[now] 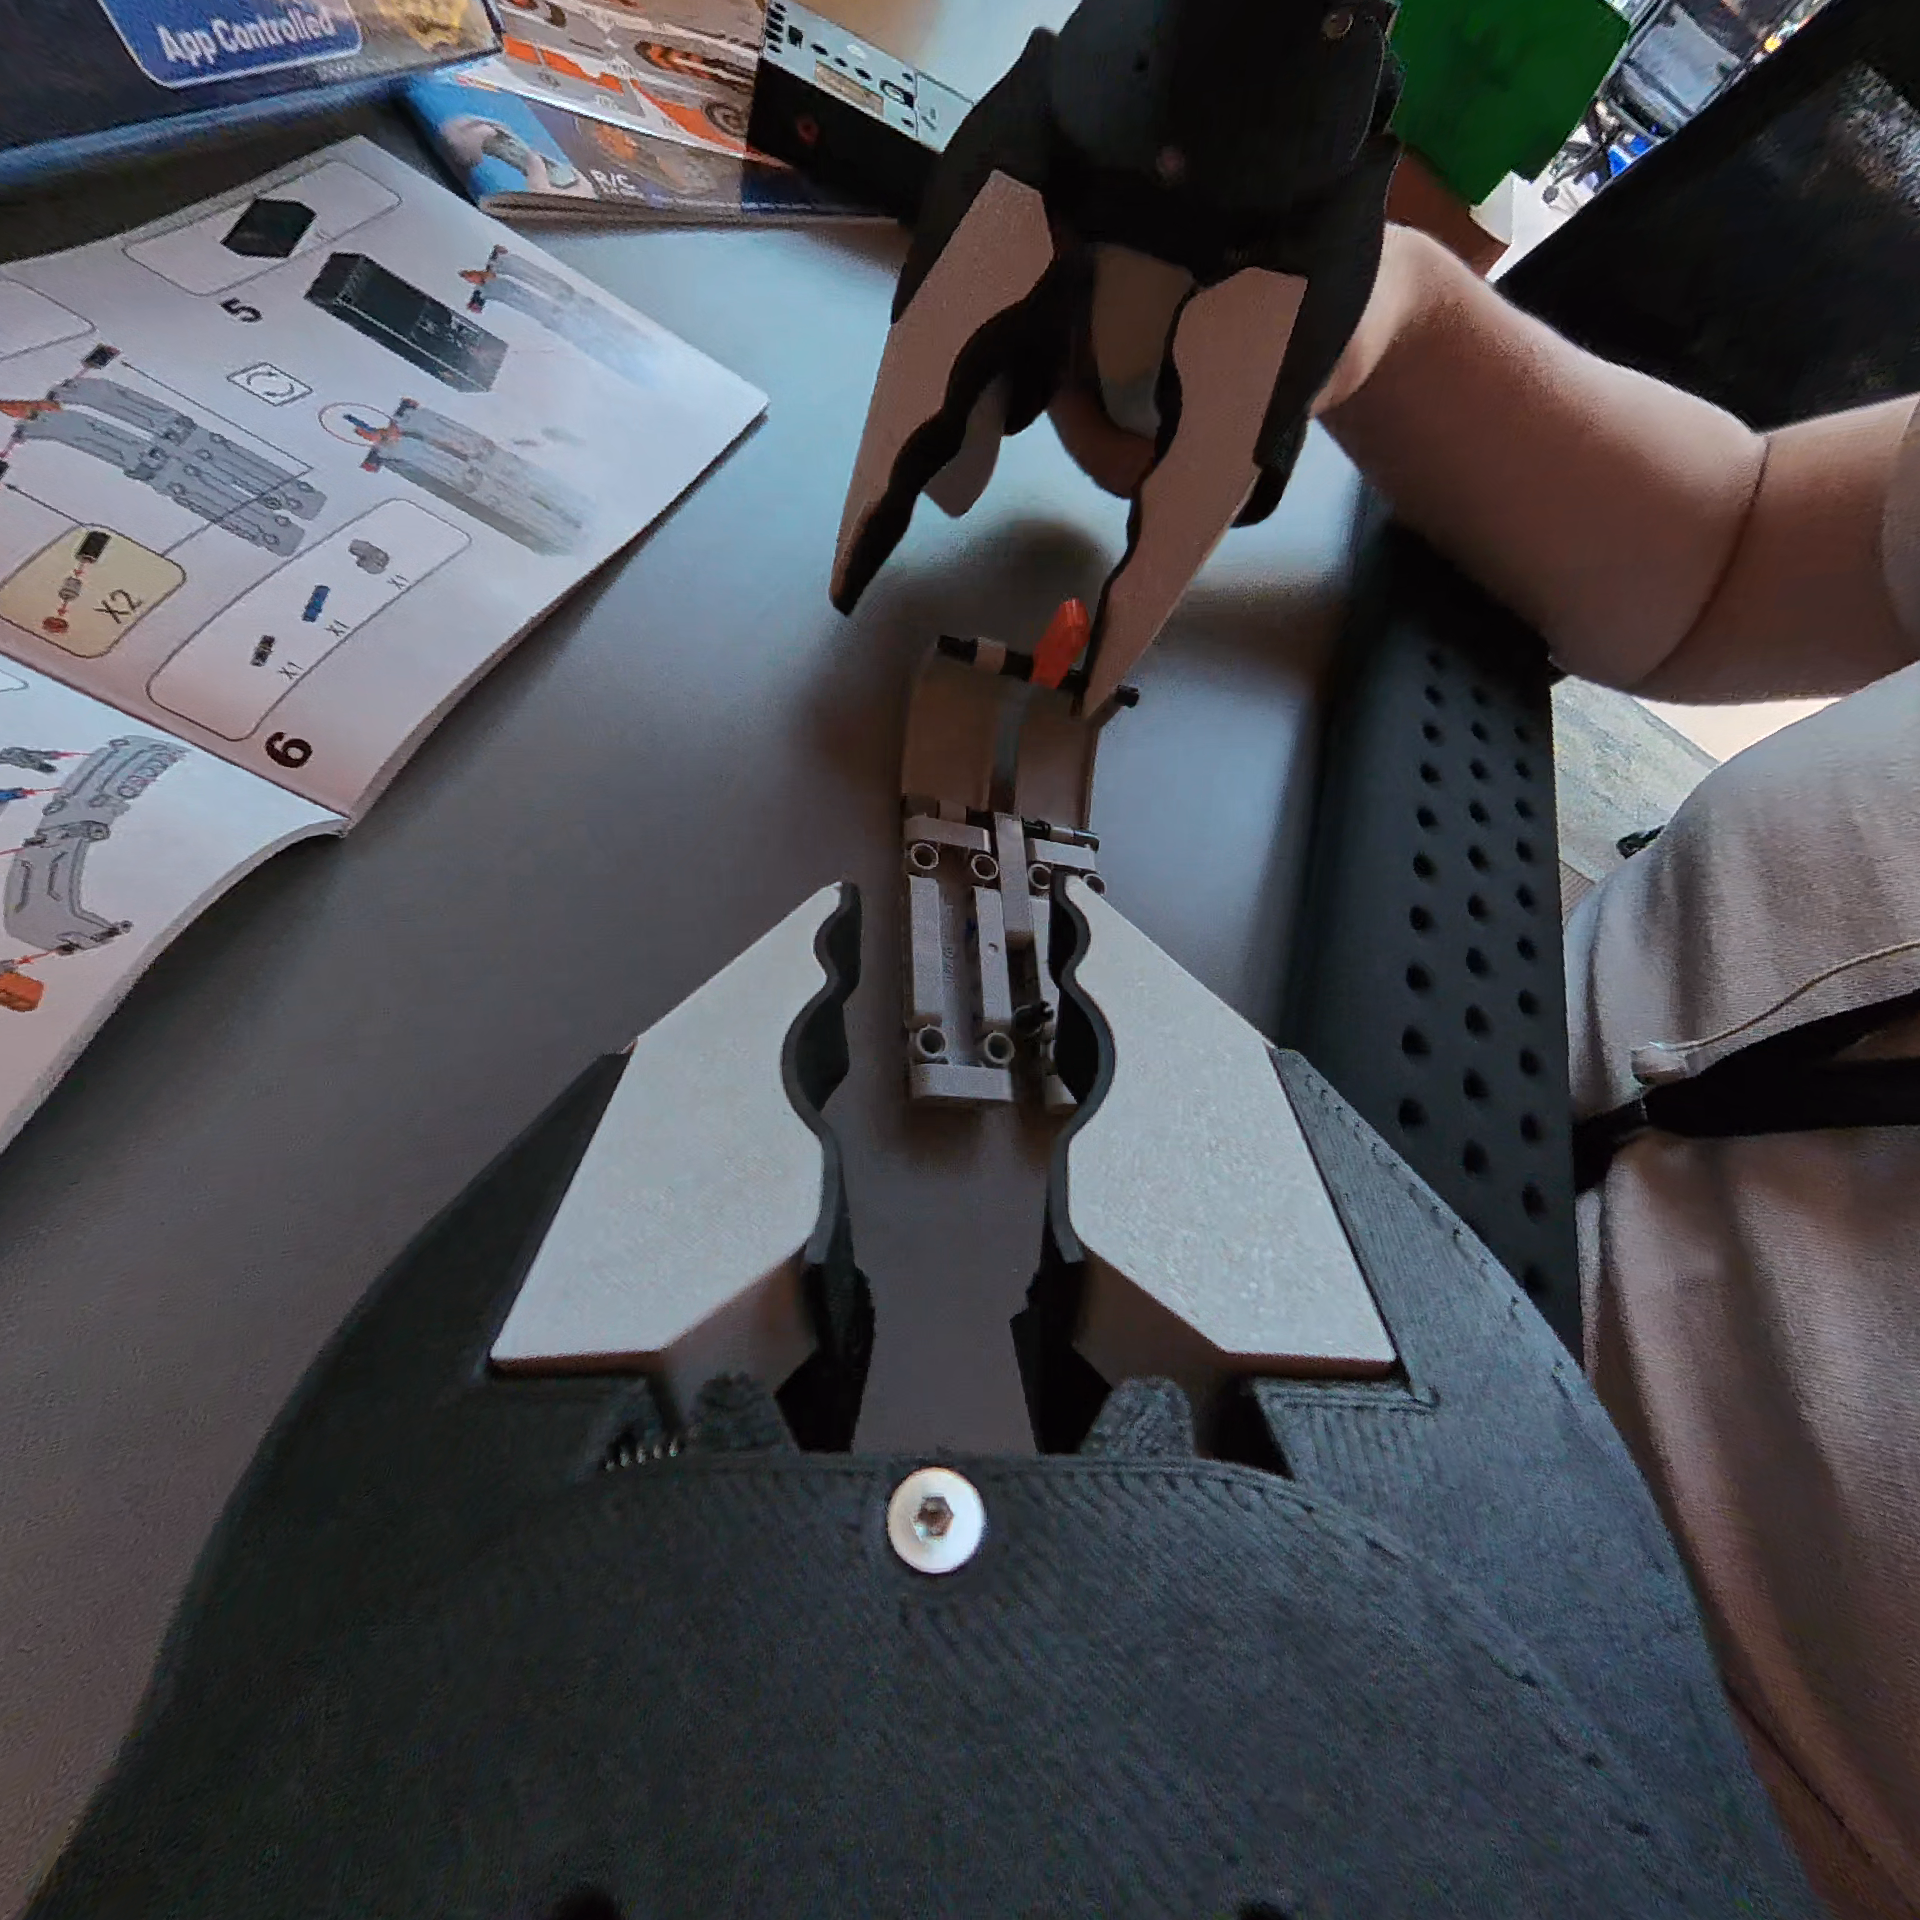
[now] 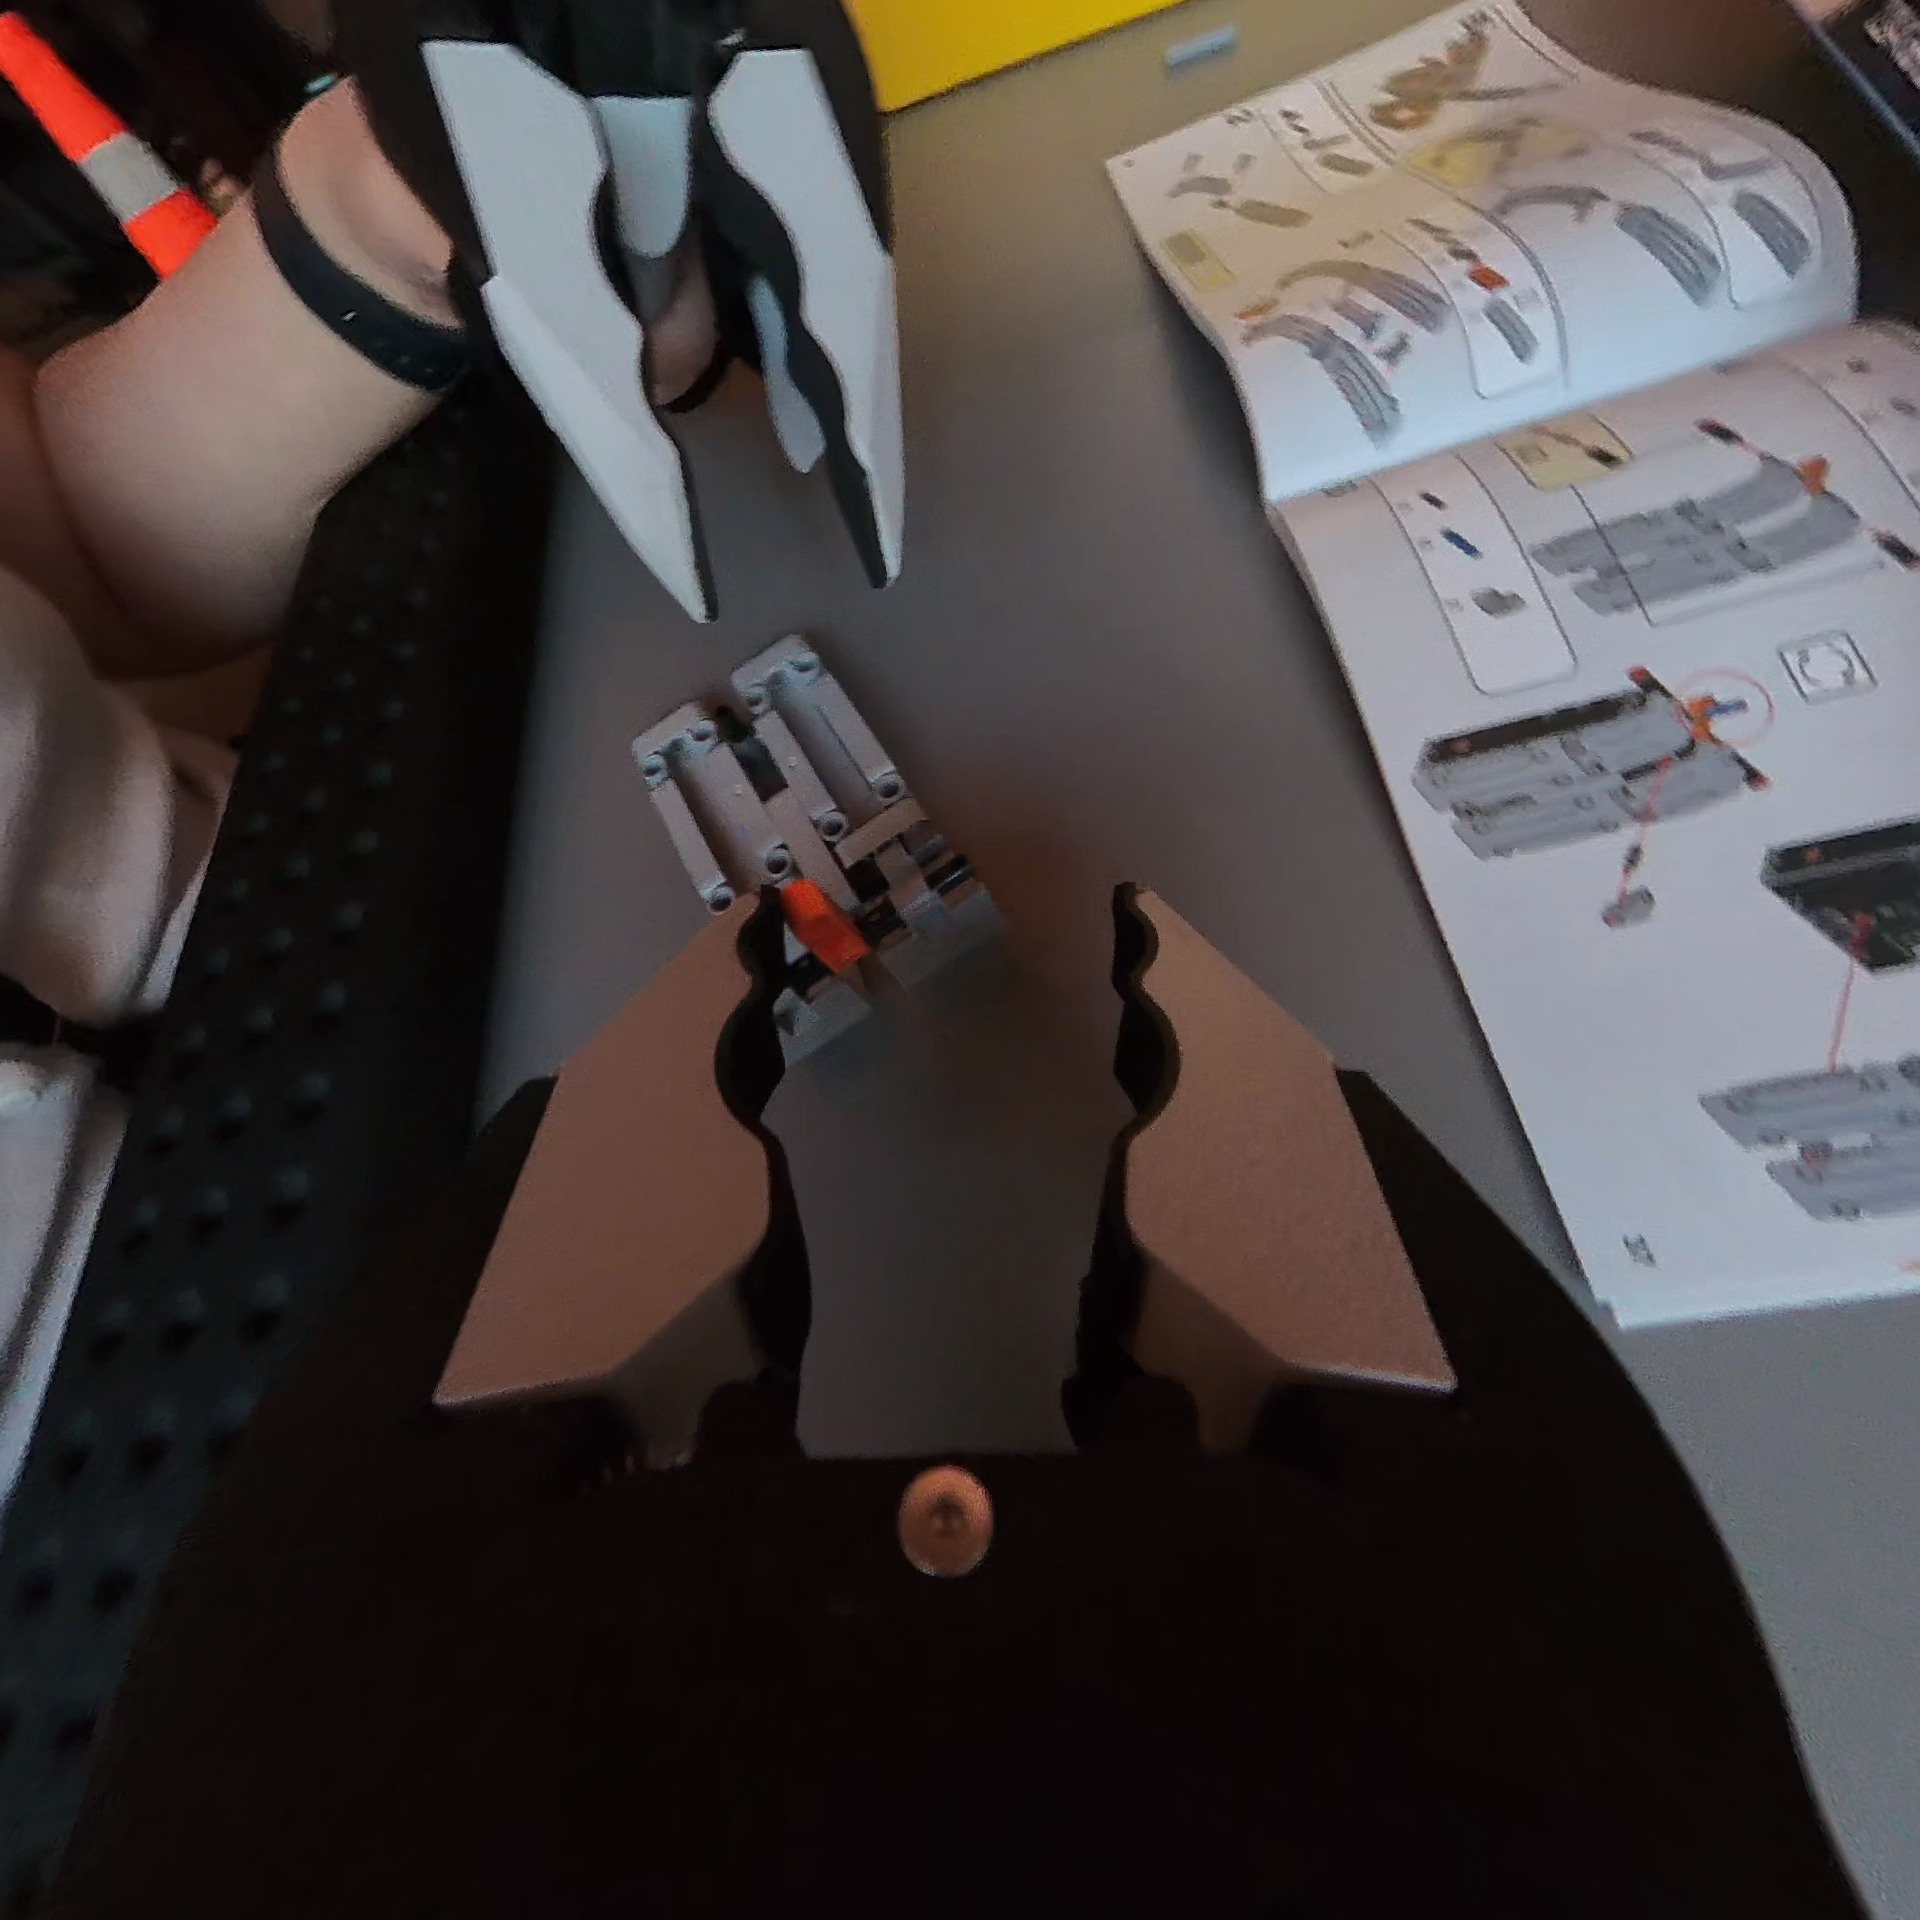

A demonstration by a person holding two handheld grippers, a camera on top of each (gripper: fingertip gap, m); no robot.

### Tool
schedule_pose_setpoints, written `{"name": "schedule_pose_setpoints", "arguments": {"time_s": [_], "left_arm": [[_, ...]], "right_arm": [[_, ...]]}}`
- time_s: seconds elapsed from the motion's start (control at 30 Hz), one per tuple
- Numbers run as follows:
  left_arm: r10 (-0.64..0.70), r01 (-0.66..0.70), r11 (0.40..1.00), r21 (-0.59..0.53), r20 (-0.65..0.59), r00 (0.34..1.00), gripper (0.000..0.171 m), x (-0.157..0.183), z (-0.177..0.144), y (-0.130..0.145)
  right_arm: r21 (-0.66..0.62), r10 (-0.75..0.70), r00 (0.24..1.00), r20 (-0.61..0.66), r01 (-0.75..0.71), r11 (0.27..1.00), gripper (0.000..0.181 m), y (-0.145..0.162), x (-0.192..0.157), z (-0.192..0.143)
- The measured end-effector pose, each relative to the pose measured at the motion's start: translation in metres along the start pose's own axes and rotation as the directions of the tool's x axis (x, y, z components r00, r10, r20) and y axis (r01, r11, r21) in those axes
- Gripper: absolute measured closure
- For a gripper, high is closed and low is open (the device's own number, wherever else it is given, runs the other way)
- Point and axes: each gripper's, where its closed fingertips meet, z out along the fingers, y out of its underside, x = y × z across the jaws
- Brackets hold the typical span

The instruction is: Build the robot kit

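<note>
A grey brick assembly (image 1: pixel 987 935) with curved panels and an orange piece (image 1: pixel 1060 644) at its far end lies on the dark table. My left gripper (image 1: pixel 961 899) is open, and the assembly's near end lies between its fingertips; the right fingertip (image 1: pixel 1081 914) is at its side. My right gripper (image 2: pixel 945 899) is open over the other end, its left fingertip (image 2: pixel 758 925) right beside the orange piece (image 2: pixel 821 925). Each gripper also shows in the other's view: the right (image 1: pixel 971 655) and the left (image 2: pixel 792 594), hovering just past the assembly (image 2: pixel 769 790).
An open instruction booklet (image 1: pixel 312 468) (image 2: pixel 1558 623) lies on the table beside the assembly. Printed boxes (image 1: pixel 623 94) stand at the back. A black perforated strip (image 1: pixel 1455 883) (image 2: pixel 260 935) runs along the table edge by the person's arms (image 1: pixel 1558 468). An orange cone (image 2: pixel 104 156) stands beyond. Tip to tip, the grippers are about 7 centimetres apart.
</note>
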Motion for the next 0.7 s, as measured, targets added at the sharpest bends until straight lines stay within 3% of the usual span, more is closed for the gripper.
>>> {"name": "schedule_pose_setpoints", "arguments": {"time_s": [0.1,0.23,0.33,0.43,0.5,0.53,0.57,0.7], "left_arm": [[-0.023,0.023,0.999,0.038,0.003,1.0,0.14,-0.004,-0.004,-0.005],[-0.064,0.065,0.992,0.105,-0.011,0.998,0.14,-0.008,-0.012,-0.014],[-0.103,0.104,0.982,0.159,-0.014,0.995,0.132,-0.012,-0.018,-0.022],[-0.205,0.222,0.938,0.267,-0.091,0.975,0.121,-0.014,-0.028,-0.037],[-0.27,0.337,0.882,0.33,-0.231,0.935,0.128,-0.007,-0.038,-0.049],[-0.288,0.395,0.851,0.345,-0.321,0.902,0.136,-0.001,-0.044,-0.056],[-0.3,0.448,0.826,0.341,-0.408,0.862,0.142,0.006,-0.048,-0.061],[-0.356,0.594,0.755,0.277,-0.587,0.727,0.128,0.024,-0.04,-0.073]], "right_arm": [[-0.044,0.113,0.993,-0.028,-0.114,0.992,0.131,0.006,0.001,-0.004],[-0.134,0.119,0.99,-0.075,-0.128,0.983,0.166,0.021,0.006,-0.003],[-0.076,0.142,0.984,-0.11,-0.15,0.986,0.172,0.01,0.015,-0.007],[0.067,-0.015,0.961,-0.275,0.035,0.997,0.174,-0.024,0.029,-0.026],[0.122,-0.213,0.851,-0.48,0.305,0.945,0.175,-0.054,0.032,-0.045],[0.12,-0.315,0.768,-0.558,0.45,0.885,0.175,-0.069,0.024,-0.053],[0.066,-0.411,0.663,-0.625,0.57,0.819,0.175,-0.079,0.017,-0.056],[-0.218,-0.669,0.18,-0.722,0.857,0.466,0.175,-0.095,-0.018,-0.046]]}}
